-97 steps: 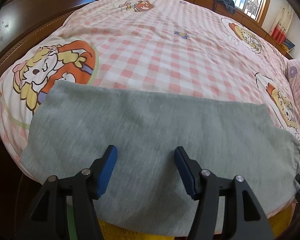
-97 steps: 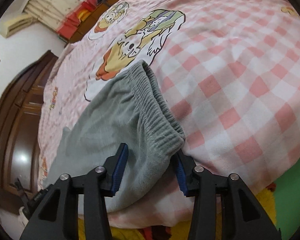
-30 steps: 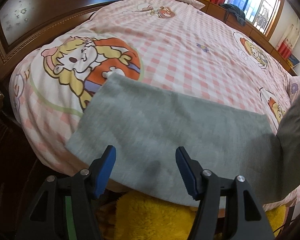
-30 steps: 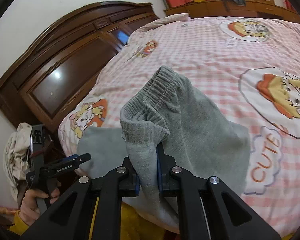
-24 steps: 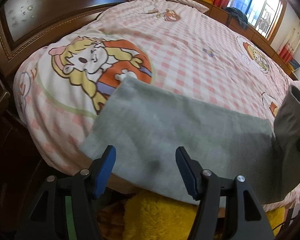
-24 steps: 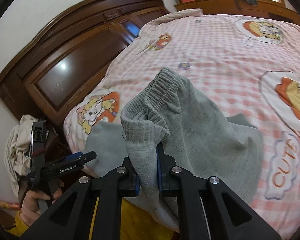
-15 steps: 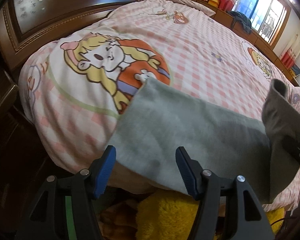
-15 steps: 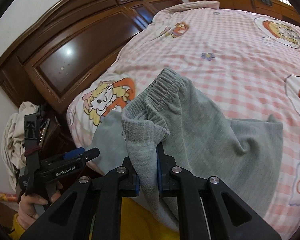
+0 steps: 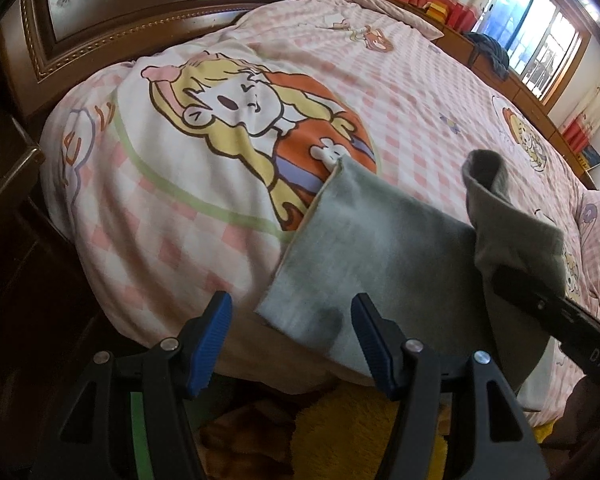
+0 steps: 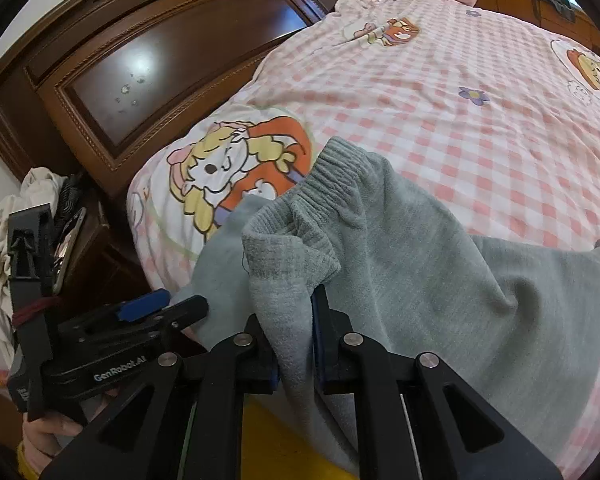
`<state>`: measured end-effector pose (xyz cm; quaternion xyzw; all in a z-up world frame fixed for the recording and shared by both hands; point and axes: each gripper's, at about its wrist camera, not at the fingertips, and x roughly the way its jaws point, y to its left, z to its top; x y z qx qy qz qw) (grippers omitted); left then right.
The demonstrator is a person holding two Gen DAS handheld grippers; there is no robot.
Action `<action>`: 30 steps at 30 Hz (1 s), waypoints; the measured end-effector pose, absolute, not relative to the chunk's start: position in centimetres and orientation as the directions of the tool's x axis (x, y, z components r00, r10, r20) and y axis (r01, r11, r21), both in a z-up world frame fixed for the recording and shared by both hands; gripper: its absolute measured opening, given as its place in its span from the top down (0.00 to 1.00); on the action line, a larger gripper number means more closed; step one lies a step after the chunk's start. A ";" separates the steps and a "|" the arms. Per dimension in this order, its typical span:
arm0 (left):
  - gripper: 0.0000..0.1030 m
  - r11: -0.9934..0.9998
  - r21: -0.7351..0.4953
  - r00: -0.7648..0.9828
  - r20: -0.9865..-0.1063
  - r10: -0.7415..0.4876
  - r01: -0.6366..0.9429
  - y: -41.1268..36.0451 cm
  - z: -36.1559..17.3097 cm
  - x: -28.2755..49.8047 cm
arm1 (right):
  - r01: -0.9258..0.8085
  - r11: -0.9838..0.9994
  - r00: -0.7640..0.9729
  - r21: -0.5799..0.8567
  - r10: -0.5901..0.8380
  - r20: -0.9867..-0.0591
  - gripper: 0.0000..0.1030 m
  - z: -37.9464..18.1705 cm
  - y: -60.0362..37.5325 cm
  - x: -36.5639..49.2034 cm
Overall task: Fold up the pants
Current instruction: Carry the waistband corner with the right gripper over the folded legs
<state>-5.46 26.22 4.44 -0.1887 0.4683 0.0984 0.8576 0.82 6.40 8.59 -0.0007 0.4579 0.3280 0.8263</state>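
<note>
Grey pants (image 9: pixel 380 248) lie along the near edge of a pink checked bed. In the right wrist view my right gripper (image 10: pixel 294 344) is shut on the ribbed waistband (image 10: pixel 300 236), which it holds lifted over the pant legs (image 10: pixel 500 288). The lifted waistband end (image 9: pixel 500 216) shows at the right of the left wrist view, with the right gripper's black body (image 9: pixel 552 312) beneath it. My left gripper (image 9: pixel 290 344) is open, its blue pads (image 9: pixel 212 336) on either side of the hem corner (image 9: pixel 296 304) without touching it. A hand holds that gripper (image 10: pixel 156 308) at the lower left.
A dark wooden headboard (image 10: pixel 148 64) runs along the bed's left side. A nightstand with white cloth (image 10: pixel 4 216) stands beside it. Yellow plush fabric (image 9: pixel 340 432) sits below the bed edge. A window and low cabinets (image 9: pixel 532 60) line the far side.
My right gripper has carried the waistband leftward over the pants toward the hem end. My left gripper has shifted left, so the hem corner now sits between its pads.
</note>
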 end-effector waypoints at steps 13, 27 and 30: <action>0.37 0.892 -0.269 0.544 -0.838 -0.030 -0.364 27.7 3.6 -5.9 | -0.581 0.779 0.384 0.236 0.518 -0.764 0.88 8.8 8.2 -0.3; 0.37 0.896 -0.254 0.535 -0.845 -0.023 -0.364 27.5 3.6 -5.7 | -0.616 0.749 0.333 0.245 0.529 -0.781 0.87 8.0 10.8 0.1; 0.37 0.895 -0.252 0.533 -0.846 -0.020 -0.367 27.6 3.6 -5.4 | -0.621 0.740 0.300 0.259 0.529 -0.793 0.86 7.2 11.8 0.4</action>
